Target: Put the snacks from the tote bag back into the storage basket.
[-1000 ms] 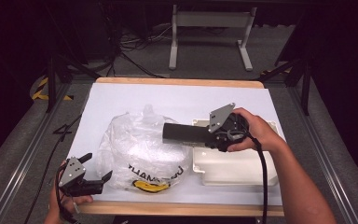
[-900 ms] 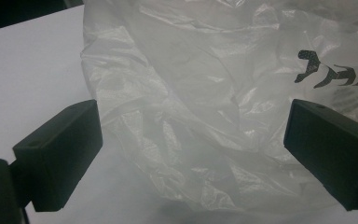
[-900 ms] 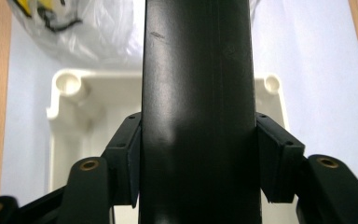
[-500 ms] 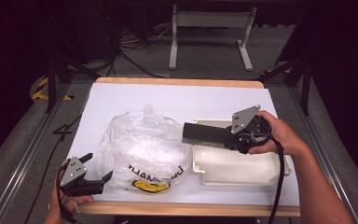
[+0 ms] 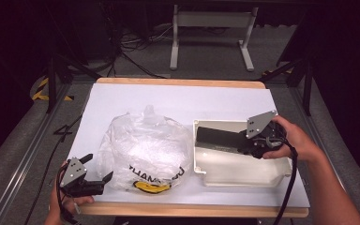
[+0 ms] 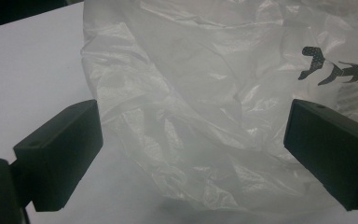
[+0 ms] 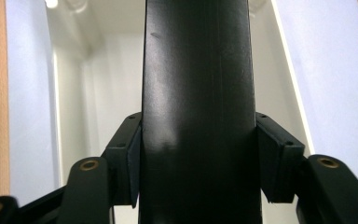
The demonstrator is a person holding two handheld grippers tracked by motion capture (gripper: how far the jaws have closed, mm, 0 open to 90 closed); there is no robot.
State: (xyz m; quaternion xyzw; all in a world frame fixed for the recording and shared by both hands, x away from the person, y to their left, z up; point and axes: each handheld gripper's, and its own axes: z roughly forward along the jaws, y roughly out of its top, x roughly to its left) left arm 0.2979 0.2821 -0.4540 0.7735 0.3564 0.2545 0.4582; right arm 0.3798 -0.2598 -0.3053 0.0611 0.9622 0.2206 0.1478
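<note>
Currently the right gripper [image 5: 243,143] has its fingers [image 7: 130,161] clamped on a flat black box [image 5: 218,139], held level over the white bin [image 5: 243,176], across its far half. The bin sits on the white desk [image 5: 168,98], just right of a crumpled clear plastic bag [image 5: 143,150]. The left gripper [image 5: 102,180] rests at the desk's near edge, left of the bin, fingers [image 6: 60,149] spread wide, the bag's edge between them, untouched.

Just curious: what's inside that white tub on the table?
Above the white tub the right tongs hold a black box. The tub's visible floor looks bare; what lies beneath the box is hidden.
</note>
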